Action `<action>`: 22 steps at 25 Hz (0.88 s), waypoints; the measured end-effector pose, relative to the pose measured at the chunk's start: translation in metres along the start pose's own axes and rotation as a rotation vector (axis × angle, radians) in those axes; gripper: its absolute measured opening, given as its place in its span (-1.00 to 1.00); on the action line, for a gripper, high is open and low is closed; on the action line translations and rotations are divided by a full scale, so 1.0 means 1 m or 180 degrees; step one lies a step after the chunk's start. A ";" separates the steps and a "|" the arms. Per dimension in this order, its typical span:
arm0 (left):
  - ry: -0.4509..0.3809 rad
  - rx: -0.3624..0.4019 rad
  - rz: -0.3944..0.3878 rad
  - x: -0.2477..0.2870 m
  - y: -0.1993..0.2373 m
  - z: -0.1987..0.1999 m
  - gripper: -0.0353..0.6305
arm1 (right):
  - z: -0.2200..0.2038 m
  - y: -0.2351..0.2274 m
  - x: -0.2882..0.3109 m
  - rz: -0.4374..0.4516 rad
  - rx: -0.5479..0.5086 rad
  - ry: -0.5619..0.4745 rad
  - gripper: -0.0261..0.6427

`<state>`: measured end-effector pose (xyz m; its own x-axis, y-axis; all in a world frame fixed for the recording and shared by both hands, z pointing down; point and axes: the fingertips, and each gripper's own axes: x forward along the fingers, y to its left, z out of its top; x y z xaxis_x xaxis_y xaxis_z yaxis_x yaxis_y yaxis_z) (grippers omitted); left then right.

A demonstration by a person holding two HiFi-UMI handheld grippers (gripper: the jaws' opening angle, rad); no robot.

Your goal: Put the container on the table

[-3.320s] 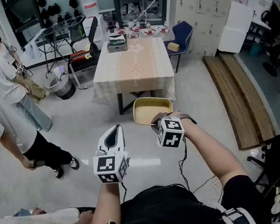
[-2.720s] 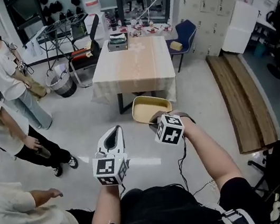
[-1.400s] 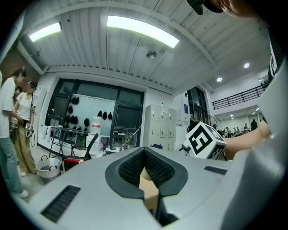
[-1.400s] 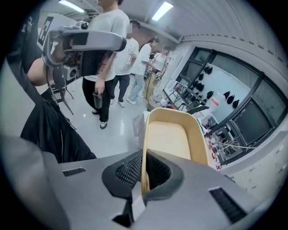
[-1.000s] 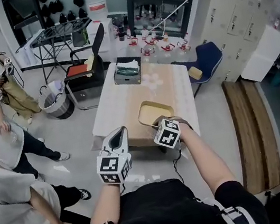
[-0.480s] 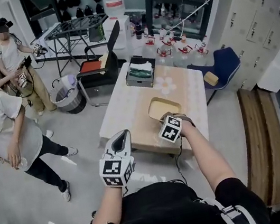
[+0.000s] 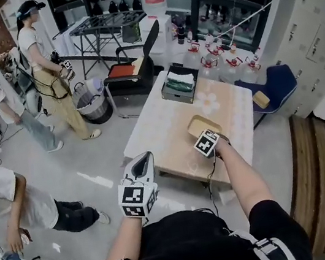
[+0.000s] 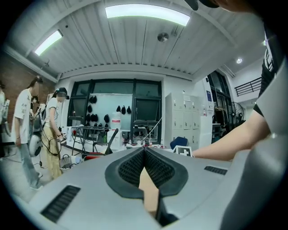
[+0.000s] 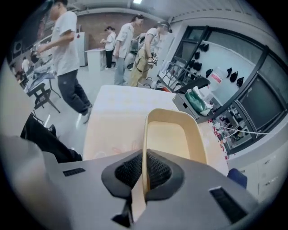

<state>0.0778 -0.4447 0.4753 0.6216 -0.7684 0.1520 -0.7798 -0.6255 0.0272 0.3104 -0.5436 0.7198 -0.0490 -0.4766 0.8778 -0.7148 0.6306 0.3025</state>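
Clamped only on the near wall of the container (image 9: 173,134), the right gripper (image 9: 143,166) could let it twist and land crooked on the counter (image 9: 112,121), seemingly just below; the left gripper (image 8: 144,157) is closed, empty.

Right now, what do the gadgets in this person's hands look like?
The left gripper and right gripper are pale grey shells tapering to black ribbed pads. Each carries a white cube with black square markers. A thin dark cable hangs below the right one. The person wears a black short-sleeved shirt.
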 end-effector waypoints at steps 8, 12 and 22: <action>0.0022 -0.0006 0.0190 0.000 0.018 0.000 -0.85 | -0.045 -0.001 0.060 0.0272 0.0604 0.0434 -0.84; 0.0046 -0.0009 0.0250 -0.001 0.021 0.001 -0.85 | -0.051 0.001 0.062 0.0284 0.0573 0.0522 -0.84; 0.0077 -0.0039 0.0206 0.004 0.016 0.000 -0.85 | -0.038 -0.012 0.044 0.0135 0.0628 0.0296 -0.43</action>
<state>0.0682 -0.4581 0.4764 0.5681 -0.8036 0.1778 -0.8192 -0.5728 0.0286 0.3434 -0.5483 0.7690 -0.0238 -0.3879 0.9214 -0.8366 0.5123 0.1941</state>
